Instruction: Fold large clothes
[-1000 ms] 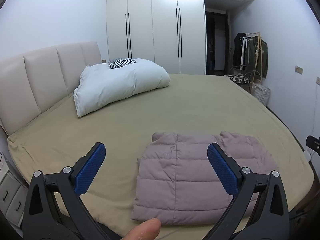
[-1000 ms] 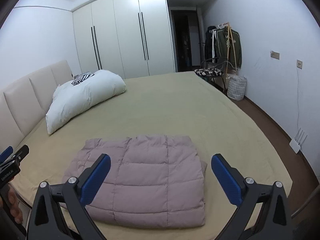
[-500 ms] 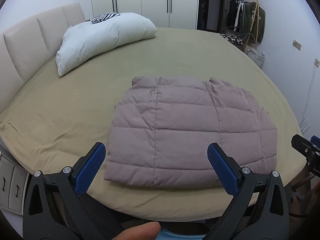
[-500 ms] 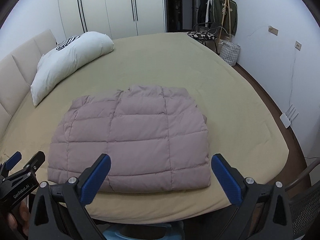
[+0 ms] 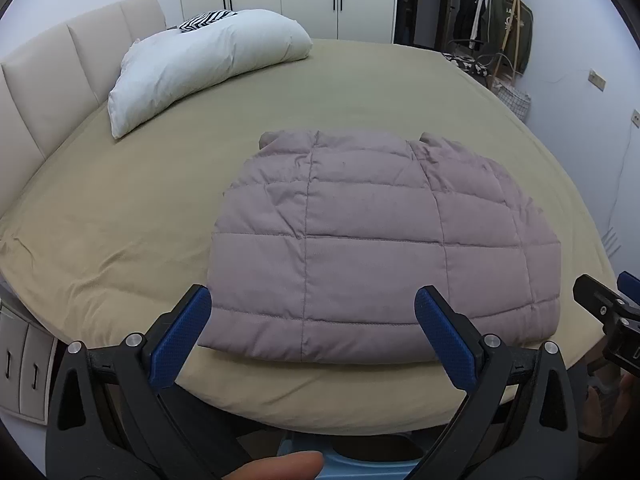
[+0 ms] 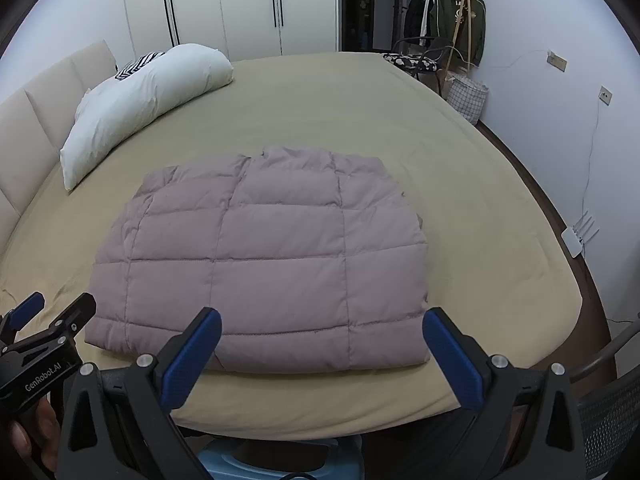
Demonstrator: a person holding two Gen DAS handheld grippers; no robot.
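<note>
Bedroom with white wardrobes across the top of both frames, a padded headboard (image 5: 52, 80) at the left edge, a clothes rack (image 6: 448, 36) at the upper right. Olive-sheeted bed (image 5: 360, 92) filling the middle; white pillow (image 5: 200, 64) at upper left.

Mauve quilted jacket (image 5: 376, 240) lying flat on the bed, centre to lower centre of both views, near hem just short of the mattress edge. Already doubled over, to judge by the thick rolled near edge and the layered collar area at the far side.

Handling, as a judgement: light, soft, springy down-type padding; likely to puff back open after a fold; smooth shell probably somewhat slippery, so shallow pinches may slide off. Best taken at the near corners, biting through all layers along the stitched hem, where the quilting seams give something firmer than the puffed panels. No fragility to worry about.

Left gripper (image 5: 312, 336) at the bottom of its frame, blue pads spread wide, holding nothing, hovering above the near hem, apparently not touching the fabric. Right gripper (image 6: 320, 356) likewise gaping and empty, low centre of its frame, aimed along the jacket's right half. Each tool visible at the edge of the other's view, side by side, level, pointing across the bed towards the wardrobes. Fingertip (image 5: 276, 466) of the holding hand showing at bottom centre.
</note>
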